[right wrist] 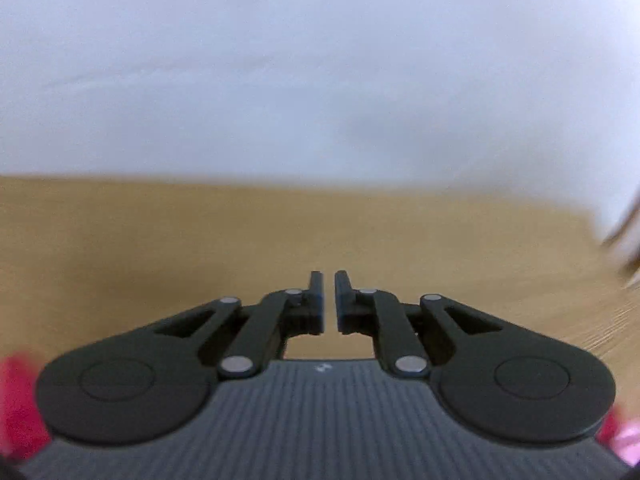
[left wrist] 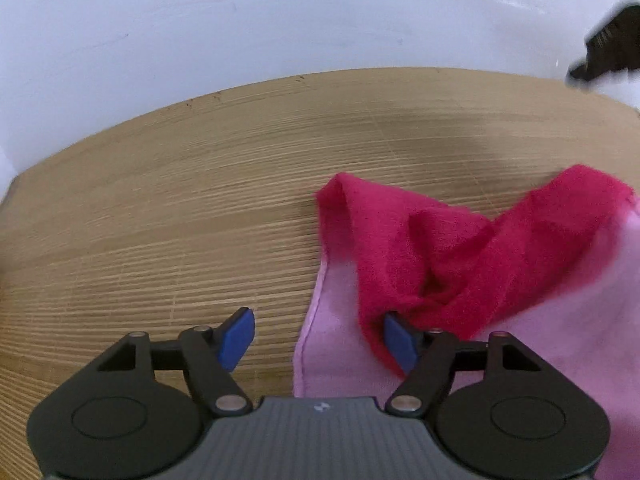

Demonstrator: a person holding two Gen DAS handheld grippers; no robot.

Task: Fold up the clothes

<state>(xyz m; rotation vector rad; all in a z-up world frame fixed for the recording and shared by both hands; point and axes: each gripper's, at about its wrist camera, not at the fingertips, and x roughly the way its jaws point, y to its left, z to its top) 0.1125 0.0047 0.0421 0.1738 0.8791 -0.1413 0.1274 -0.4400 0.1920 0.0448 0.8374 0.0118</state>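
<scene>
A crimson cloth (left wrist: 480, 248) lies crumpled on a pale pink cloth (left wrist: 560, 340) on the right of the wooden table (left wrist: 160, 200). My left gripper (left wrist: 318, 318) stands open over the pink cloth's left edge. A fold of the crimson cloth drapes over its right blue pad (left wrist: 398, 340); the left pad (left wrist: 238, 336) is bare above the wood. My right gripper (right wrist: 329, 280) hovers over bare table (right wrist: 160, 240) with only a narrow gap between its fingers and nothing in it. The right wrist view is blurred, with crimson cloth (right wrist: 16, 400) and pink cloth (right wrist: 624, 436) at its bottom corners.
A white wall (left wrist: 280, 20) rises right behind the table's far edge. A dark blurred shape (left wrist: 608, 48) hangs above the table's far right corner in the left wrist view. Bare wood stretches left of the cloths.
</scene>
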